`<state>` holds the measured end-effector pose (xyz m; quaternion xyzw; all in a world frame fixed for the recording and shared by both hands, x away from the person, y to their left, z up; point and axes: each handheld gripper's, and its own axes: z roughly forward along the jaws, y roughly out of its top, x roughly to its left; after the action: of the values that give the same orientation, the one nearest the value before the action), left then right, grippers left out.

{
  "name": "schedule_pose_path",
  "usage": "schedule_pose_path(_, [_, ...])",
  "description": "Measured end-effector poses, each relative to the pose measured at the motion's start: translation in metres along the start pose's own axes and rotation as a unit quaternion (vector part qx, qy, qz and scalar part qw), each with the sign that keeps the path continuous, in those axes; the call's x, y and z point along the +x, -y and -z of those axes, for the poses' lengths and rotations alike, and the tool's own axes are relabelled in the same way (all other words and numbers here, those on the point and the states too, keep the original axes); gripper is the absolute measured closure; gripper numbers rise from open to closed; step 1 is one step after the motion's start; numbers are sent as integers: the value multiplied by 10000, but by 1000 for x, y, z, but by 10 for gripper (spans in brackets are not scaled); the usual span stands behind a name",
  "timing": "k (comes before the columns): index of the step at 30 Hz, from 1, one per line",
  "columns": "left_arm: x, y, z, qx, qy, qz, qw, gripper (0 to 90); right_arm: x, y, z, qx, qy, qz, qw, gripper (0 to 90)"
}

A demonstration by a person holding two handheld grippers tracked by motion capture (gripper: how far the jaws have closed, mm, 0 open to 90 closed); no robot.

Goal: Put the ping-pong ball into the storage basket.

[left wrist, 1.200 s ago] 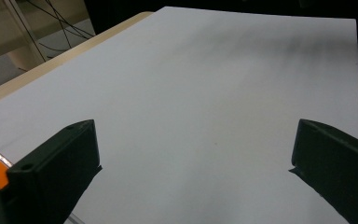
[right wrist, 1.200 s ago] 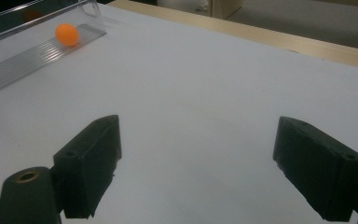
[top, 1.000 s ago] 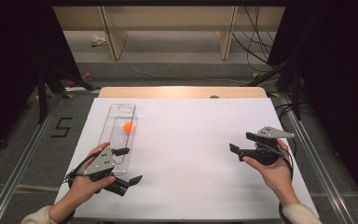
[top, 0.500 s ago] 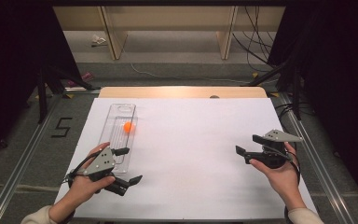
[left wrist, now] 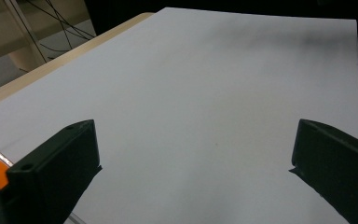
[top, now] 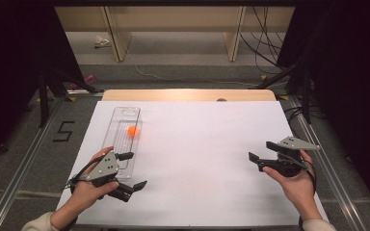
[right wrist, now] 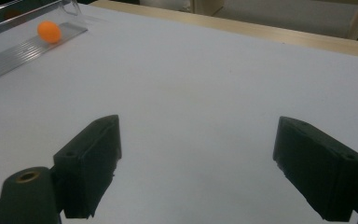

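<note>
where floor flanks table: "5" mark [top: 64,131] | orange ball [top: 133,131] unlabelled

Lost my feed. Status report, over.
Left gripper and right gripper open, empty. Small orange ball sits in clear plastic tray. Nothing in between.

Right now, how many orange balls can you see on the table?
1. The orange ball sits in the clear tray on the table's left side, beyond the left gripper. None seem hidden.
</note>
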<state>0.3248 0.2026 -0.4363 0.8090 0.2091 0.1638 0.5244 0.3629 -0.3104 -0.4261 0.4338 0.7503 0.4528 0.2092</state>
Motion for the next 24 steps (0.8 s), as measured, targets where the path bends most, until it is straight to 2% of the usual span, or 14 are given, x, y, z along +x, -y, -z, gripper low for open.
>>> schedule_pose_path(24, [0, -1, -1, -11, 13, 15, 10000, 4, -2, 4, 5, 22, 68, 35, 10000, 163])
